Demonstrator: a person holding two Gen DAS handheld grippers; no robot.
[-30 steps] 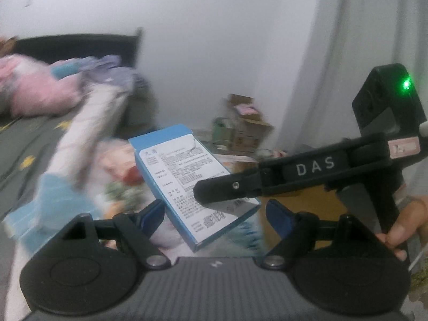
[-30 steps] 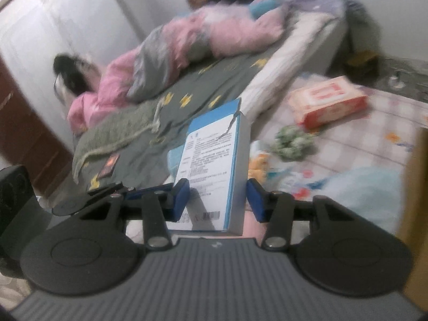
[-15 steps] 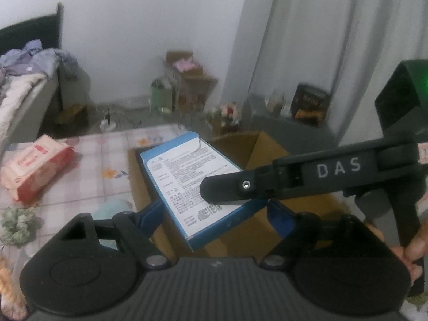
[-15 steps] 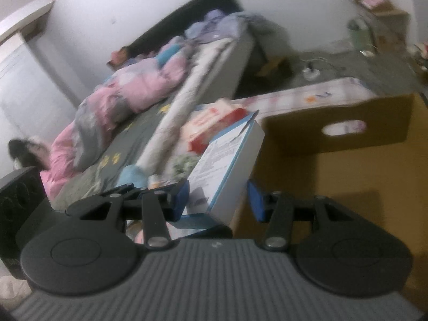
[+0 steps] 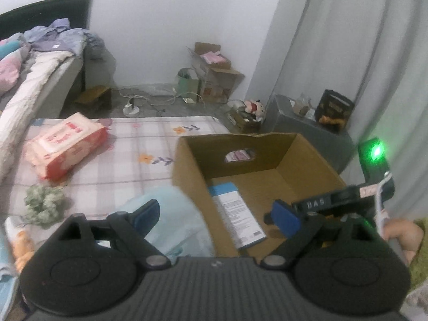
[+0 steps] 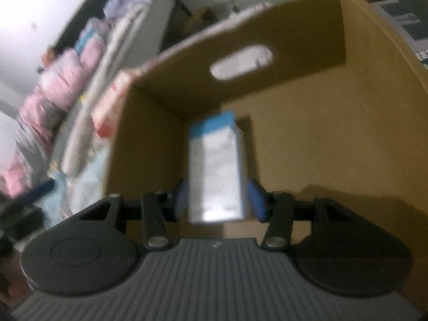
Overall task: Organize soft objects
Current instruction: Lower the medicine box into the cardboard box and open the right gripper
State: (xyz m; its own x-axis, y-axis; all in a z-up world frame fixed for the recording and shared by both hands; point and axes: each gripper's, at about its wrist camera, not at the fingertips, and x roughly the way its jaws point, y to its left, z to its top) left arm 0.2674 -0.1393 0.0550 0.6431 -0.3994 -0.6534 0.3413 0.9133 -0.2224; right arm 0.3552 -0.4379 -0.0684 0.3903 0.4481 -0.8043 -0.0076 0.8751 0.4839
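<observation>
A blue and white box [image 5: 236,214] lies inside an open cardboard carton [image 5: 240,140], against its left wall. In the blurred right wrist view the box [image 6: 215,171] sits between my right gripper's [image 6: 218,200] blue pads, which stand a little off its sides; the jaws look open. My left gripper [image 5: 216,214] is open and empty, hovering over the carton's near left corner. A pink and red soft pack [image 5: 64,145] and a green fluffy item [image 5: 44,204] lie on the checked sheet [image 5: 128,144]. A light blue soft pack [image 5: 174,219] lies beside the carton.
A bed with pink and purple bedding [image 5: 32,61] stands at the left. Cardboard boxes [image 5: 214,77], a green bag and cables sit by the far wall. A grey cabinet [image 5: 302,123] and curtains are at the right.
Both grippers swung from the bed side to the carton. The blue and white box went down into the carton, and both grippers' jaws have opened off it.
</observation>
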